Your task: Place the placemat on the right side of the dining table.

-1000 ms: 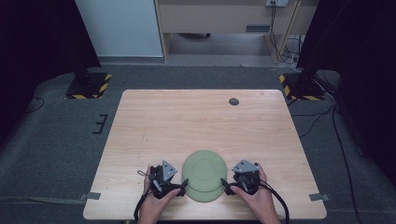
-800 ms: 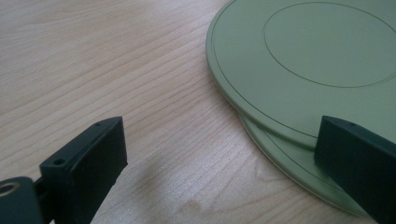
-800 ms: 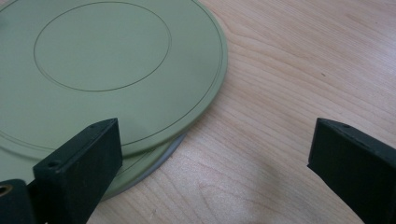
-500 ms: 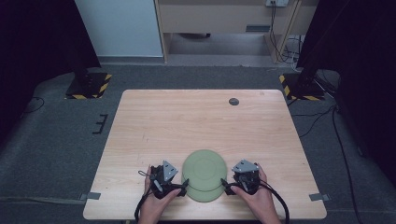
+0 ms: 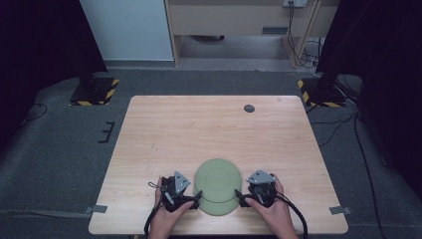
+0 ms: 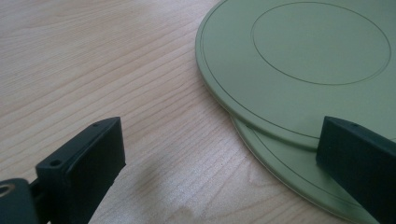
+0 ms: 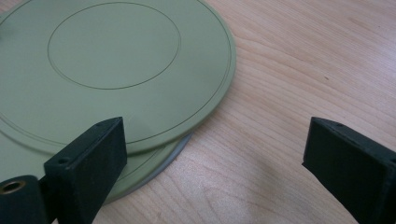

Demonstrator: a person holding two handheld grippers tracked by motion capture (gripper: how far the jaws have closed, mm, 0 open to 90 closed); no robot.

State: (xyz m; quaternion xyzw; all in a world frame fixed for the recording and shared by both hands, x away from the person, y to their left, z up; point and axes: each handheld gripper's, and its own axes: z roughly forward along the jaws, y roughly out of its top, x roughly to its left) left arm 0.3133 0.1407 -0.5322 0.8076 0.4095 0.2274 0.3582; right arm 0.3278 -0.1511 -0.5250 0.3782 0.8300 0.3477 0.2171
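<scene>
1. High view: Two green plates, upside down, lie stacked near the front edge of a light wood table [image 5: 164, 129]. The top plate [image 5: 217, 179] sits shifted toward the far side, leaving a crescent of the lower plate [image 5: 219, 207] showing in front. The left gripper [image 5: 195, 199] and right gripper [image 5: 238, 196], each in a hand, flank the stack, tips at its rim. A small dark disc [image 5: 249, 108] lies near the far edge. Grey carpet surrounds the table; two black stands on yellow-striped bases rise behind it.
2. Left gripper view: Jaws spread wide, empty. One hangs over bare wood, the other over the lower plate's rim. The top plate carries a fine ring groove.
3. Right gripper view: Jaws wide apart, empty. One hangs over the plates' edge, the other over bare wood.
</scene>
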